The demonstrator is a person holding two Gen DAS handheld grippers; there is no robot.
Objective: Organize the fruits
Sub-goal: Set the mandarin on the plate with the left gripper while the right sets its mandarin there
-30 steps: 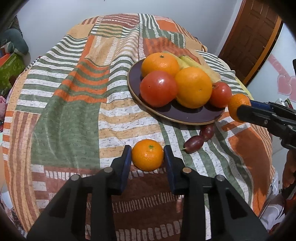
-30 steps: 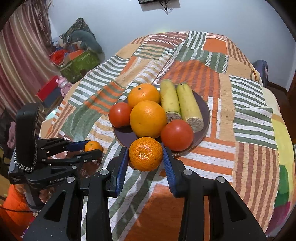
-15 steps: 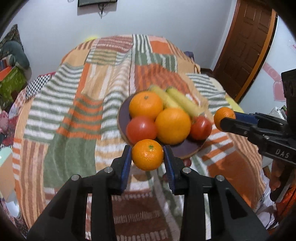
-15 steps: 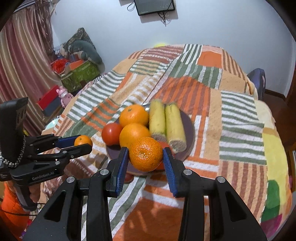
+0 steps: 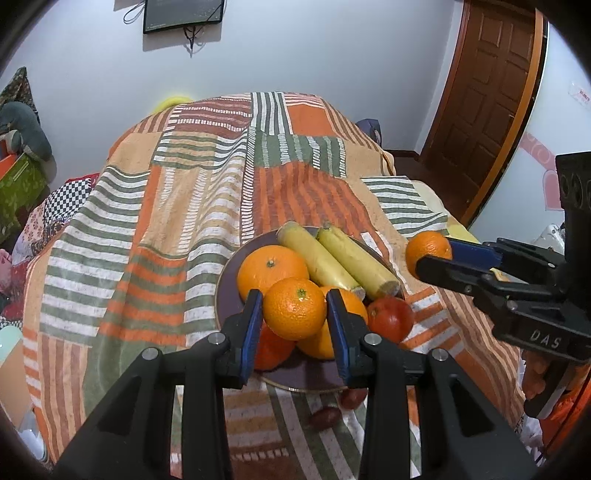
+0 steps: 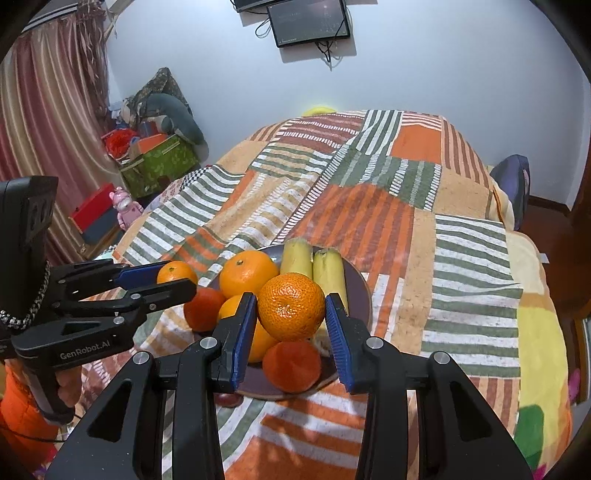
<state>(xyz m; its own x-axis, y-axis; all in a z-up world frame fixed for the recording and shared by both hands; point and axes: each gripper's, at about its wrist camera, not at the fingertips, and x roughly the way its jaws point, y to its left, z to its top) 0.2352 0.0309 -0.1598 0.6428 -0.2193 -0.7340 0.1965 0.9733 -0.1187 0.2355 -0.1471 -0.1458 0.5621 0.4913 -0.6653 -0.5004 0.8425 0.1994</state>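
L tongs (image 5: 294, 308) clamped on a mandarin (image 5: 294, 308), blue pads tight on both sides; fruit held in the air above the near part of the plate (image 5: 224, 291). R tongs (image 6: 291, 313) likewise closed on a 2nd mandarin (image 6: 291, 312), also up over the plate, not touching the pile.

Plate = dark, brownish rim, sits on a bed w/ striped patchwork blanket (image 5: 147, 221) (orange, green, white, brown). On the plate: big orange (image 5: 271, 267) at the back left, another orange partly hidden behind the L tongs' fruit, 2 yellow peeled-looking bananas (image 5: 334, 260) side by side w/ cut ends, pointing away, and 2 tomatoes, one (image 5: 390, 318) on the right edge, one low left, mostly hidden by the L tongs.

Just off the plate's near rim, on the blanket: 2 small dark red fruits (image 5: 325, 417), prob. dates or grapes, can't tell which.

From the L cam the R tongs show at the right w/ its mandarin at the tip, beside the plate's right side. From the R cam the L tongs come in from the left, a hand (image 6: 68, 387) & orange sleeve gripping the handle.

Bkgd: wall screen (image 6: 308, 22), curtain (image 6: 48, 147), green box (image 6: 159, 162) w/ clutter, wooden door (image 5: 487, 103).
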